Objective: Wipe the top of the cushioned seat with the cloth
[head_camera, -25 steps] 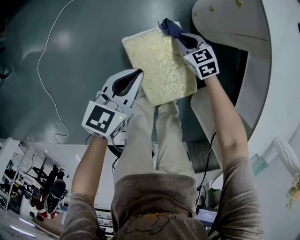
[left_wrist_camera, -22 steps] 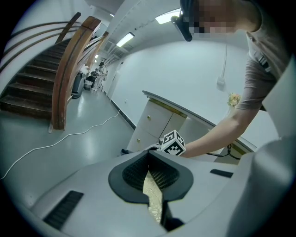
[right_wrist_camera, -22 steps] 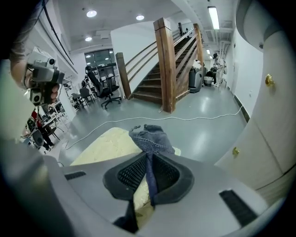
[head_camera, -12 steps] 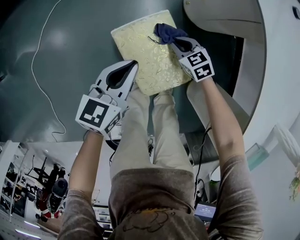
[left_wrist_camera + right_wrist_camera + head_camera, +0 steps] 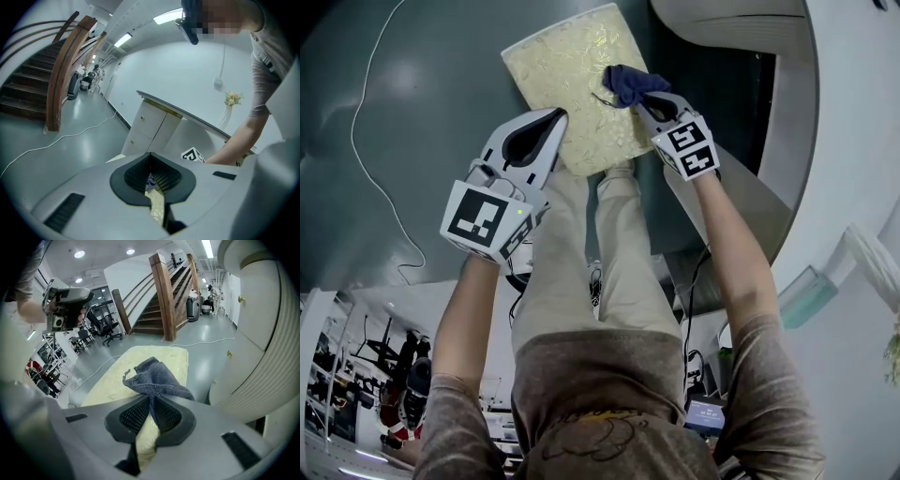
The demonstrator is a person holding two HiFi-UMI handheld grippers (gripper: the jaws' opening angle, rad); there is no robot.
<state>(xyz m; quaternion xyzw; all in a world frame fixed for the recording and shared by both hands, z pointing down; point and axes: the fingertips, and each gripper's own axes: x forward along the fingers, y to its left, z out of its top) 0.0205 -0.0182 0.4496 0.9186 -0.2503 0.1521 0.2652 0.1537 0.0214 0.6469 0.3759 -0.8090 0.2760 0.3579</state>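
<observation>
**Cloth down on the seat, ready to rub**

You stand right over the seat. Your legs [image 5: 581, 262] in tan trousers run down to its near edge, and both your arms reach down in front of you.

Your left gripper [image 5: 551, 122] is at the near left side of the cushioned seat [image 5: 562, 66], with its tip right by the seat's edge. Its fingers are pressed together and hold nothing. Through the thin slit between them you mostly see the yellow seat below. I think it waits there so it is out of the cloth's way. I cannot tell if it touches the seat.

Your right gripper [image 5: 649, 101] does the work. Its fingers are closed tight on the dark blue cloth [image 5: 628, 82]. They pinch one end, so the rest bunches out in front. The cloth lies on the seat top, near the right side and about halfway along. Holding it low like this lets the loose part press on the cushion, and a wipe needs that.

The seat top is pale yellow with a shiny leafy pattern. Most of it is not under the cloth, so I think there is plenty left to wipe. Drag the cloth across and push down softly. Watch that the hard fingers do not scrape the cushion.

Past the seat is the grey-green floor [image 5: 431, 112]. A thin white cable [image 5: 354, 122] lies on it, well off to the left. A curved white cabinet [image 5: 267, 333] stands near the seat on the right. Far behind, wooden stairs [image 5: 159, 305] go up
</observation>
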